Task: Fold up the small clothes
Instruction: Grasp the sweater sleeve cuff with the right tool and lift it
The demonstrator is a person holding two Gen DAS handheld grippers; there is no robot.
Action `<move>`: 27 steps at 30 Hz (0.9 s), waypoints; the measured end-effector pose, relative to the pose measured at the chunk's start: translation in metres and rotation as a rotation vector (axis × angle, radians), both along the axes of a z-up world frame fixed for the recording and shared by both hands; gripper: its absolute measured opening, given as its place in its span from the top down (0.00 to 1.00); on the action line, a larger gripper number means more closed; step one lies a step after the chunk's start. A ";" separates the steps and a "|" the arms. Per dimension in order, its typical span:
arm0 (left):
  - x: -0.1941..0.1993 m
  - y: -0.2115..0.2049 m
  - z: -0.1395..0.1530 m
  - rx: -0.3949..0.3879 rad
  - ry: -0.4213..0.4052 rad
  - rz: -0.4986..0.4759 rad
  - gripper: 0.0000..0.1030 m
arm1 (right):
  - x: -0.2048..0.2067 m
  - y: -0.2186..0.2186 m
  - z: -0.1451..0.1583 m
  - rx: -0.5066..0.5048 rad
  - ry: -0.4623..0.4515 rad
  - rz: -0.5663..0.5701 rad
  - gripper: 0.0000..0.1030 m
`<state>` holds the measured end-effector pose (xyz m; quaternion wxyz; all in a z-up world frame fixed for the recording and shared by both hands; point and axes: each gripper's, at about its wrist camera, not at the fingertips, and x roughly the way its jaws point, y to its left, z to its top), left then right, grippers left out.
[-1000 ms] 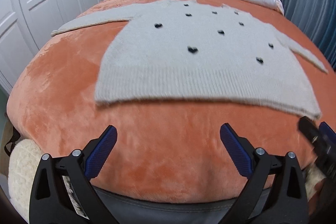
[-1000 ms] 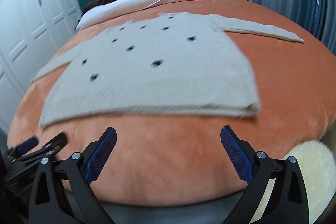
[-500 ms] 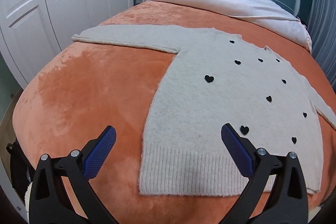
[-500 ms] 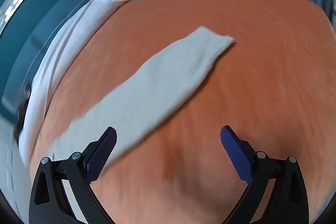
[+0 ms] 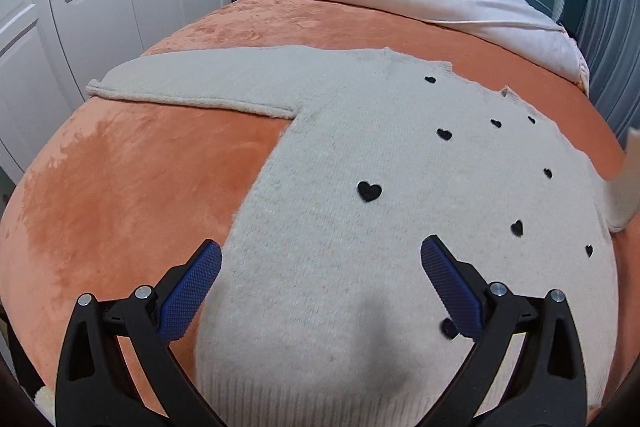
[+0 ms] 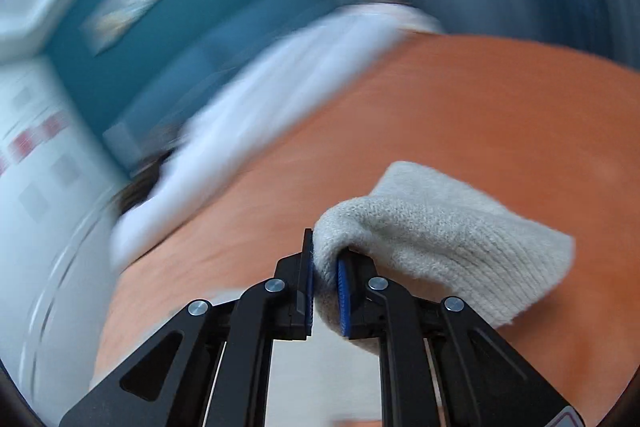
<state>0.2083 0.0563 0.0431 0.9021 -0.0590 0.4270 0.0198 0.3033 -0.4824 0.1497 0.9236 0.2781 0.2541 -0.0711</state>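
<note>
While right gripper pinches sleeve cuff, left gripper gapes.

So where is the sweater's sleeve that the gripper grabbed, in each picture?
Left wrist view: the grabbed sleeve shows at the far right edge, lifted off the orange blanket; the open left hand-held gripper hovers over the sweater.
Right wrist view: the sleeve's cuff fills the lower middle, pinched in the right hand-held gripper.
Shared landmark: the orange blanket under the sweater.
</note>
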 end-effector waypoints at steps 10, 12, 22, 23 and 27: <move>0.076 -0.027 0.023 -0.202 -0.008 -0.098 0.05 | 0.027 0.217 -0.101 0.033 0.212 0.431 0.61; 0.102 -0.036 0.018 -0.249 0.006 -0.125 0.05 | 0.002 0.191 -0.104 0.106 0.208 0.344 0.60; 0.205 -0.039 -0.053 -0.503 0.159 0.121 0.14 | -0.037 0.083 -0.147 0.297 0.270 0.070 0.48; 0.209 -0.041 -0.052 -0.494 0.157 0.134 0.30 | -0.034 0.078 -0.151 0.320 0.266 0.048 0.49; 0.220 -0.047 -0.032 -0.514 0.124 0.070 0.97 | -0.011 0.075 -0.139 0.318 0.219 0.020 0.91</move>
